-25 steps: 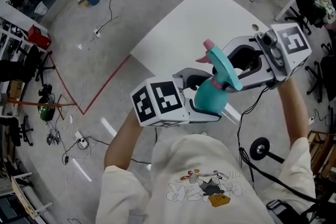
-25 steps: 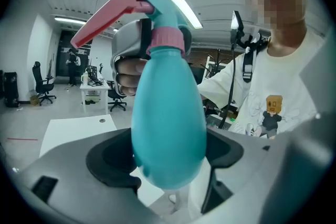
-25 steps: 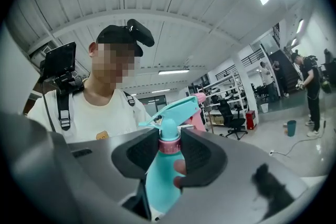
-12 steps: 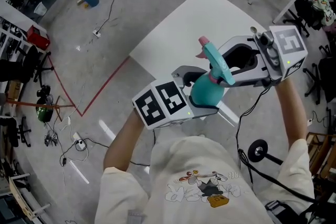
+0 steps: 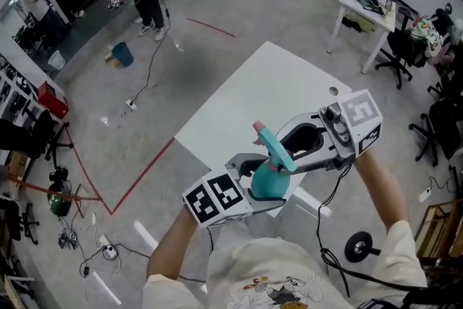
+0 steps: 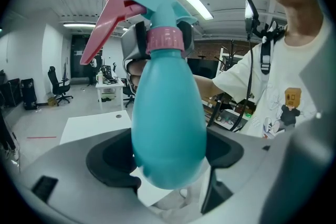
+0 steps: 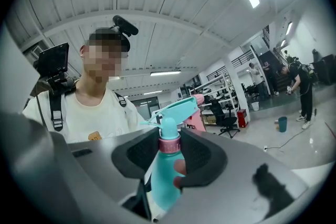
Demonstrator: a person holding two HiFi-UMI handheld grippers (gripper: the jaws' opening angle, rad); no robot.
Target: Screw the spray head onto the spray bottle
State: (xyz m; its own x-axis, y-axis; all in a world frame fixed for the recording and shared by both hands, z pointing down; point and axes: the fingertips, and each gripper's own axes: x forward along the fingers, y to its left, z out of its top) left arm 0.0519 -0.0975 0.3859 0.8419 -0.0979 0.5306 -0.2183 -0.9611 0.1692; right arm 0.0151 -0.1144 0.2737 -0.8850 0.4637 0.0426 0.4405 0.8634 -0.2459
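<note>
Head view takes in more room than earlier. Left gripper (image 6: pixel 168 162) fingers stay clamped on the spray bottle (image 6: pixel 168 113), right gripper (image 7: pixel 169 149) fingers on the spray head (image 7: pixel 176 110) collar, above the white surface (image 5: pixel 260 83).

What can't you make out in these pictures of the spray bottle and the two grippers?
- Threads under the pink collar: covered by the collar in every view, so how far the spray head is screwed down is unclear.
- Lower end of the spray bottle: head view, hidden behind the left gripper.
- Small round spot on the table: head view, too small to identify.
</note>
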